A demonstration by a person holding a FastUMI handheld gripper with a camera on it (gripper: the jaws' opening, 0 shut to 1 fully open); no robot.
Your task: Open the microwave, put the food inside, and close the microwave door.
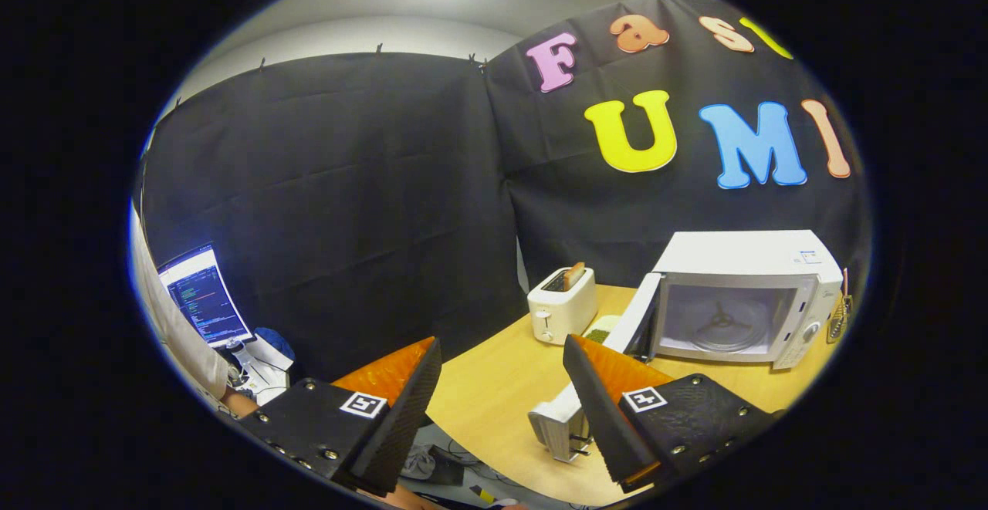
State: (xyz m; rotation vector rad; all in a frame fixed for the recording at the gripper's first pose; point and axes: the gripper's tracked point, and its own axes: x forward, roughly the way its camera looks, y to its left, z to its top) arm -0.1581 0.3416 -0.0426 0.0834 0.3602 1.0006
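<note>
Microwave door open, cavity bare; hand-held gripper spread wide, holding nothing; door's lower end hidden behind finger.

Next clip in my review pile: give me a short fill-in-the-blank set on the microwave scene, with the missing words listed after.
1. The microwave door stands ____.
2. Inside the microwave lies a bare ____, with no food on it.
3. A slice of bread sticks up from the white ____ beside the microwave.
4. The tongs are ____, with nothing between the fingers.

Missing words: open; turntable; toaster; open
</note>
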